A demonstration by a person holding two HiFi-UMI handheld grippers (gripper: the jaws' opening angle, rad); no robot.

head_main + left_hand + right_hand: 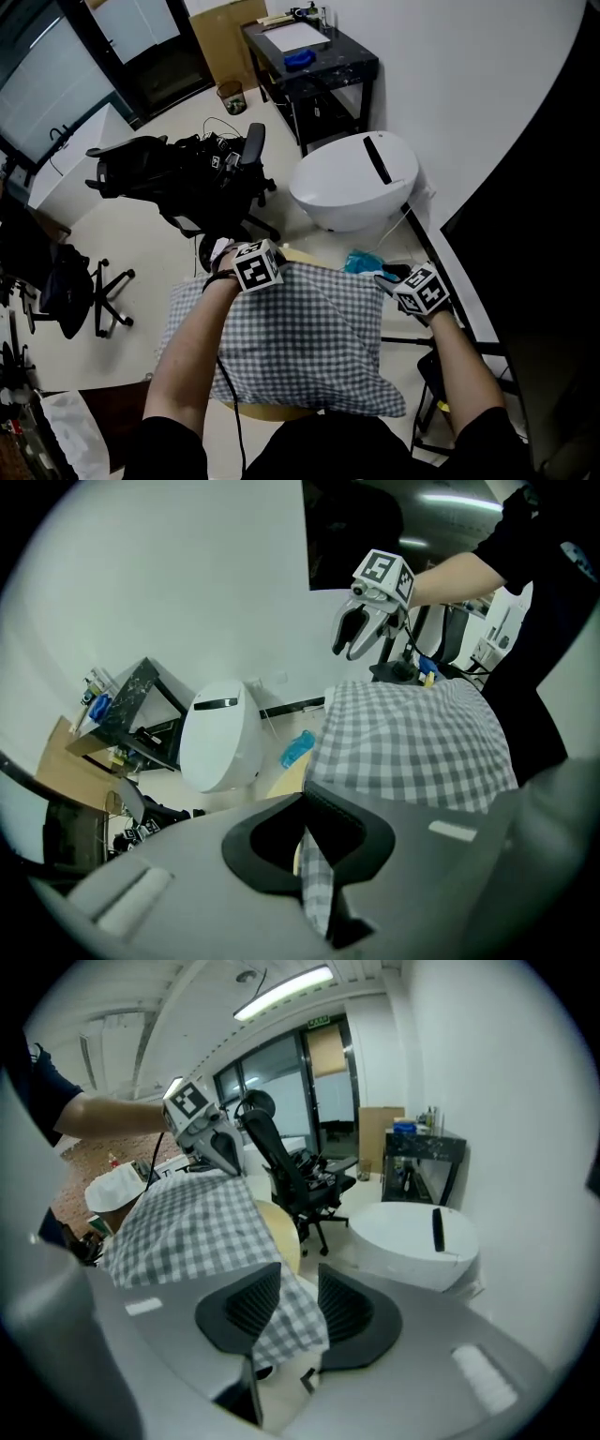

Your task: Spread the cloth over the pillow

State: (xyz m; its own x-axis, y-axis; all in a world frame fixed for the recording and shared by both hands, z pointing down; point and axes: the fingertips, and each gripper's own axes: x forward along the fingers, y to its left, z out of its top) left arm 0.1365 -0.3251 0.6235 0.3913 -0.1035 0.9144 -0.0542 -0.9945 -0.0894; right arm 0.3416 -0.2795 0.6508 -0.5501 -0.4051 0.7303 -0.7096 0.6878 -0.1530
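Your left gripper (307, 829) has its jaws shut tight on a fold of the checked cloth (412, 747), which hangs down through the pinch. Your right gripper (298, 1302) has its jaws narrowly apart, gripping a bunched corner of the cloth between the ribbed pads. From those two far corners the cloth spreads back toward you, draped over a tan rounded surface (278, 1232). The pillow itself can't be made out. A white domed object (356, 178) sits just beyond.
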